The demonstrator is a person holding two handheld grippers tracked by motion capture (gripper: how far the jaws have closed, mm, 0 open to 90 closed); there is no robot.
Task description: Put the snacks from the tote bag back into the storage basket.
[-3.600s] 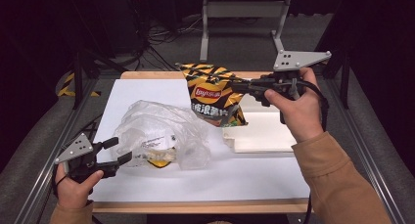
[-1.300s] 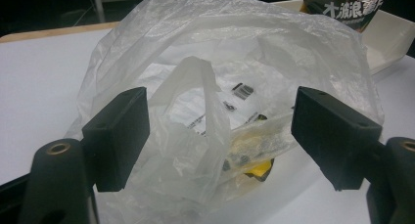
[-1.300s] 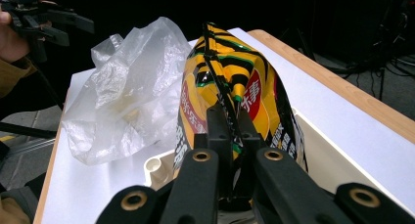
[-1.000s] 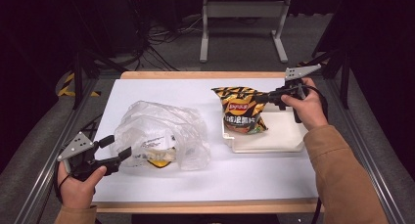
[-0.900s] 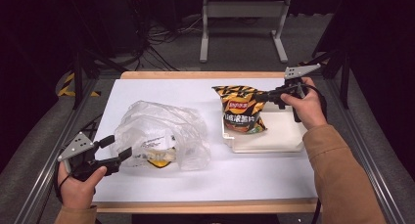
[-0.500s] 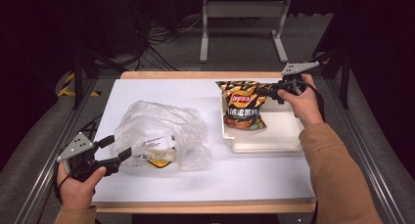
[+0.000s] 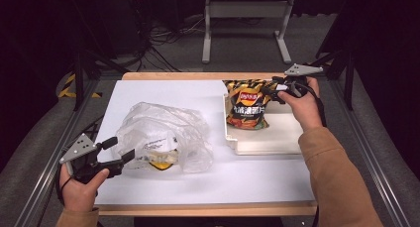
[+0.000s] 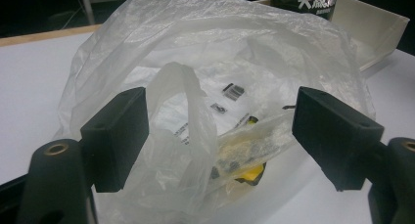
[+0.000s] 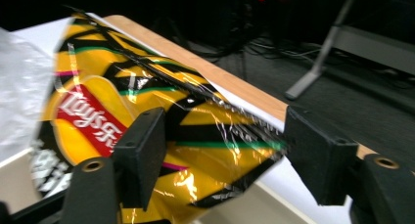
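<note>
Carried from above the plastic bag [image 7: 166, 140], the chip bag [image 7: 246, 105] now lies in the white tray [image 7: 267, 142] near the surface's far right corner. Right claw [image 7: 270, 89] has just been opening, jaws clear either side of its crinkly top seam; left claw [image 7: 119, 150] gapes empty. Light, crushable: pinch seams.

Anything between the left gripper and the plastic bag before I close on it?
Nothing visible. The left gripper stands open right at the plastic bag, with a fold of the bag already between its jaws.
</note>
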